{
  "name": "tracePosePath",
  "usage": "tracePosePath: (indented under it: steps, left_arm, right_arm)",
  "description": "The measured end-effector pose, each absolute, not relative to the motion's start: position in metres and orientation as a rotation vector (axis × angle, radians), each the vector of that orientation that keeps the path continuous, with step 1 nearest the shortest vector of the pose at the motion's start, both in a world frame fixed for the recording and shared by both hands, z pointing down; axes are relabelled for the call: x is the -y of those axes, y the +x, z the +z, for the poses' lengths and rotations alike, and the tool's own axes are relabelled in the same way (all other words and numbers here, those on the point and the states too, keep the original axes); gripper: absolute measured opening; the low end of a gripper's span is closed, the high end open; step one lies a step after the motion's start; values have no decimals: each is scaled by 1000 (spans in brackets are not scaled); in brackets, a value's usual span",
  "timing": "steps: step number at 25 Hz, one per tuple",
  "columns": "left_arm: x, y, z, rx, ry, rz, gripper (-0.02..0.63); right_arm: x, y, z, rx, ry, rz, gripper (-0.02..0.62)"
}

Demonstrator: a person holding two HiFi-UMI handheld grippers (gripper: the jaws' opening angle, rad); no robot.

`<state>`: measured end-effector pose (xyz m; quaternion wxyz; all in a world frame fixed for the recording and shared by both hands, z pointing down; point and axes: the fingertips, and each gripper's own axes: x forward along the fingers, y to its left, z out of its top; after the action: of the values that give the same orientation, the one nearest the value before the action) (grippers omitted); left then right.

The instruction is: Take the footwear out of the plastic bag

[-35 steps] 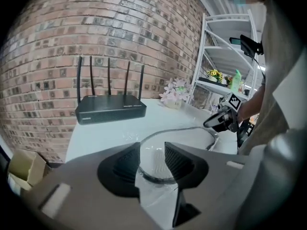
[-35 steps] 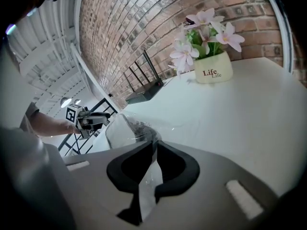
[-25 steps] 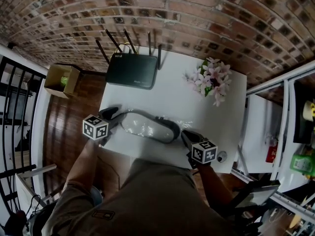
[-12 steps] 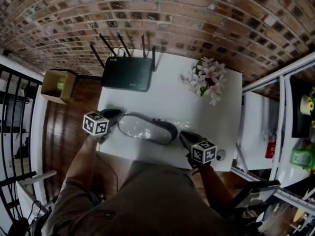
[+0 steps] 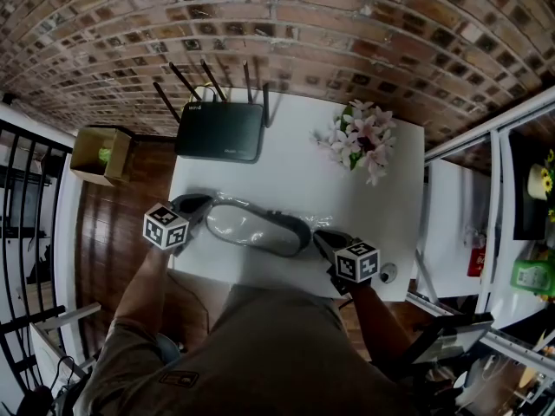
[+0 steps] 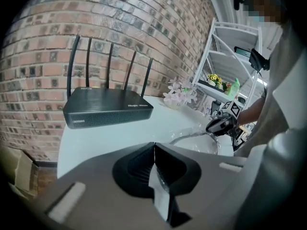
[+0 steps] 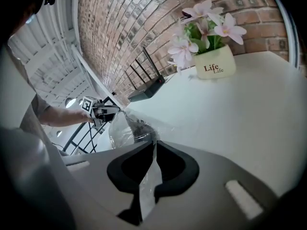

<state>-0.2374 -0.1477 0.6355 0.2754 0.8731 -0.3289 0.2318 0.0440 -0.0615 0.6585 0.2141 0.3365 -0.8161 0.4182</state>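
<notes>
Left gripper (image 5: 199,204) sits at the left end of the bag (image 5: 227,218), near the front-left corner of the white tabletop (image 5: 295,180). Its jaws have just been closing and now meet on a strip of the bag's clear film, which the left gripper view shows pinched between the pads. The right gripper (image 5: 323,237) is at the bag's opposite end, close to the tabletop's front edge. Its jaws are likewise pressed together on a fold of film that runs up through them in the right gripper view.

The bag lies drawn out between the two grippers, along the front of the tabletop. The footwear (image 5: 290,232) is inside it, a dark grey shape lying lengthwise. Its darker end is nearer the right gripper, and a paler part under glare lies toward the left one. Only film shows between each gripper's pads, with the footwear lying between the two grips. In the right gripper view the film rises in a loose, crinkled bulge over the dark footwear, and the left gripper shows just beyond it.

Well behind the bag, a black router (image 5: 219,132) with upright antennas stands at the back-left of the tabletop, by the brick wall (image 5: 364,33). Pink flowers (image 5: 360,141) in a cream pot (image 7: 215,65) stand at the back-right. A box (image 5: 100,152) sits on the wooden floor (image 5: 121,215) left of the tabletop.
</notes>
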Motion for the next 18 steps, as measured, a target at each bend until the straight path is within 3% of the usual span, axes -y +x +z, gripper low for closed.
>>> tracePosePath:
  steps: [18]
  left_arm:
    - [146, -237, 632, 862, 2376, 558, 5]
  right_arm:
    - [51, 34, 665, 2174, 846, 1233, 11]
